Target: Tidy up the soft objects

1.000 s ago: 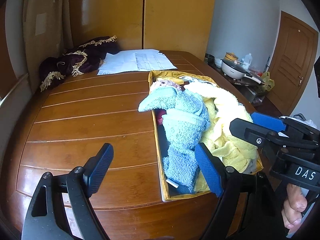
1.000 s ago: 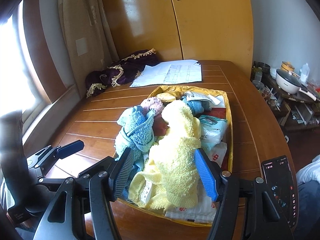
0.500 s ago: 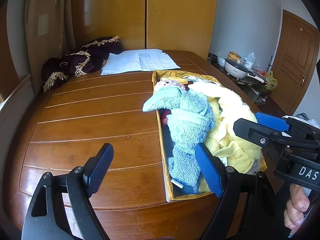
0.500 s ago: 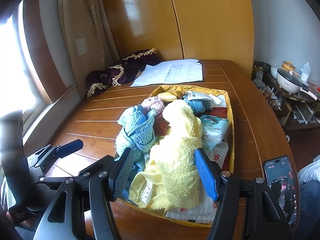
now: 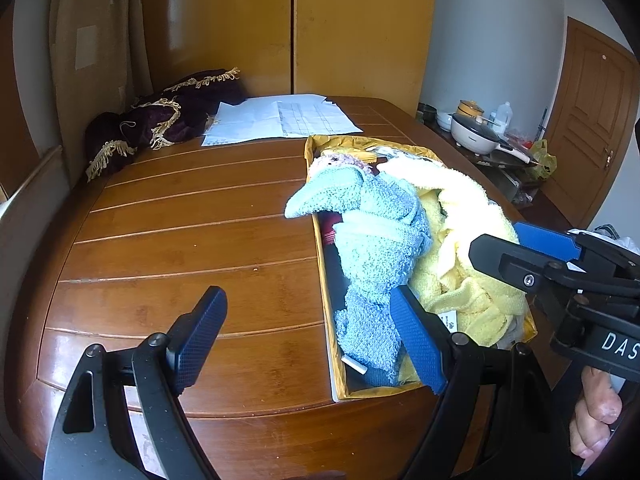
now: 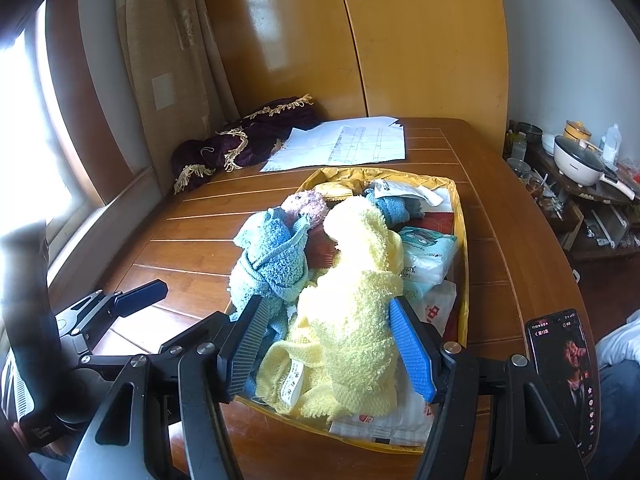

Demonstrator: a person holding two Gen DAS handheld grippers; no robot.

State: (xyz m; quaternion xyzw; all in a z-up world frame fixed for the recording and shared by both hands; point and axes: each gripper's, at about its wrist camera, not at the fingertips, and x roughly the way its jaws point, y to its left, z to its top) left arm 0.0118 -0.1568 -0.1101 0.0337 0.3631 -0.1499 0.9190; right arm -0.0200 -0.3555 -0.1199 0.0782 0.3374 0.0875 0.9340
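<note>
Judging from how the goods lie, your sorting is unfinished or at an ambiguous point: the yellow box [image 6: 463,240] on the wooden table [image 5: 180,240] holds a loose heap, not folded or separated stacks. A light blue towel [image 5: 380,240] lies crumpled along the box's left wall, one corner hanging out over the rim above the table. A pale yellow towel [image 6: 352,292] is bunched beside it, its care label showing at the near end. A pink knitted piece [image 6: 306,204] and a smaller blue cloth [image 6: 394,206] sit toward the far end, with tissue packs [image 6: 428,252] and printed plastic packets [image 6: 384,424] along the right side and near corner. This heap would fit soft items gathered into the box and awaiting tidying, or items about to be taken out and laid on the table; the views do not settle which.

Your left gripper [image 5: 308,336] hovers above the table at the box's near left corner, jaws spread wide, nothing between them; its right finger overlaps the blue towel in view, but contact cannot be confirmed. Your right gripper [image 6: 328,344] stands over the near end of the box, jaws also wide apart, straddling the yellow towel's near end without closing on it. Neither gripper carries anything.
</note>
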